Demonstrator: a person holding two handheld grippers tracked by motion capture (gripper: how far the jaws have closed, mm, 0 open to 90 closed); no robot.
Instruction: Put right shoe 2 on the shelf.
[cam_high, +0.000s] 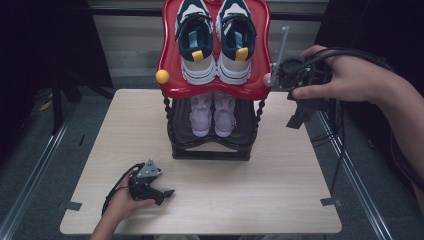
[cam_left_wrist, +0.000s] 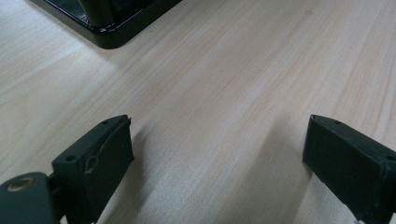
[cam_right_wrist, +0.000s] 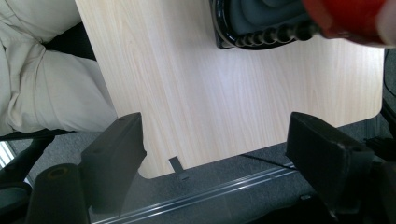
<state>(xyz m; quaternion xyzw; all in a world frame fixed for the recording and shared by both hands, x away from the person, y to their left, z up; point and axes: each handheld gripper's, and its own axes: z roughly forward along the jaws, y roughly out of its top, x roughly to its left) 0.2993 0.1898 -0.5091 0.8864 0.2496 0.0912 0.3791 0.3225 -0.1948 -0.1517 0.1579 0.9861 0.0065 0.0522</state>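
A two-tier shoe rack stands at the back middle of the wooden table (cam_high: 250, 190). Its red top shelf (cam_high: 169, 60) carries a pair of navy-and-white sneakers (cam_high: 196, 45) with yellow heel tabs. On the black lower shelf (cam_high: 210, 150) sits a pair of pale pink shoes (cam_high: 213, 114). My left gripper (cam_high: 165, 195) rests low on the table at the front left, open and empty (cam_left_wrist: 217, 135), with the rack's black base corner (cam_left_wrist: 107, 32) ahead of it. My right gripper (cam_high: 299, 116) is held up in the air right of the rack, open and empty (cam_right_wrist: 215, 126), looking down on the table (cam_right_wrist: 233, 102).
A yellow ball knob (cam_high: 162, 76) sticks out at the red shelf's left edge. The right gripper view shows the person's light trousers (cam_right_wrist: 42, 84), the rack's beaded post (cam_right_wrist: 275, 35), the table's rounded corner with a tape mark (cam_right_wrist: 176, 167), and a floor rail (cam_right_wrist: 224, 191).
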